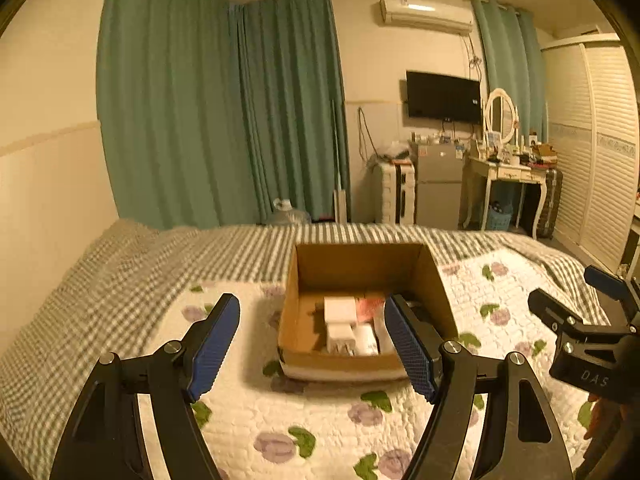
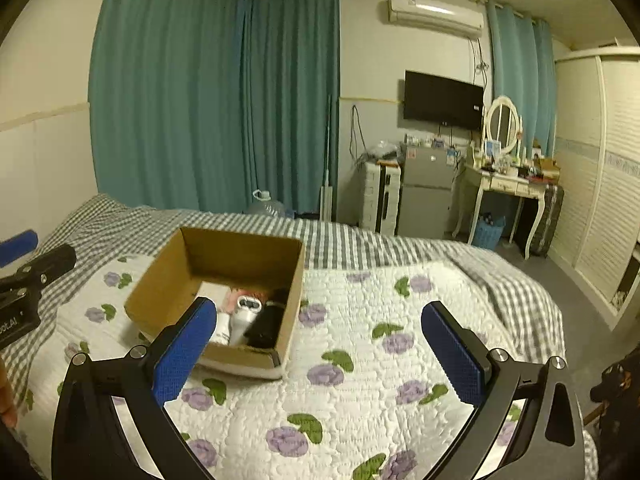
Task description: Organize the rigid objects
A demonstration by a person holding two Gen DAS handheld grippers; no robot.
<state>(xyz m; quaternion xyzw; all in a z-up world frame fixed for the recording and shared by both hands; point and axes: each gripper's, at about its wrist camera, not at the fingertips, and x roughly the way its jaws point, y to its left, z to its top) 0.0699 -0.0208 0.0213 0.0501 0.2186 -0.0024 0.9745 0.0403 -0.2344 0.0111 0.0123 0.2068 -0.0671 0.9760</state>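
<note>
On the bed's flowered quilt [image 2: 360,320], the left gripper [image 1: 312,344] hovers with jaws apart and empty before the cardboard box [image 1: 436,280] of small items; the right gripper [image 2: 316,348] gapes wide, empty, beside it.

Teal curtains [image 1: 224,112], wall television [image 1: 443,96], small fridge [image 2: 424,196].

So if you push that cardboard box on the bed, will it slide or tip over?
The cardboard box would probably slide, not tip: it looks wide and low, with several small items inside weighing down its floor. The quilt under it is soft and bumpy, so it may drag or snag. Its thin walls would likely bend if squeezed.
</note>
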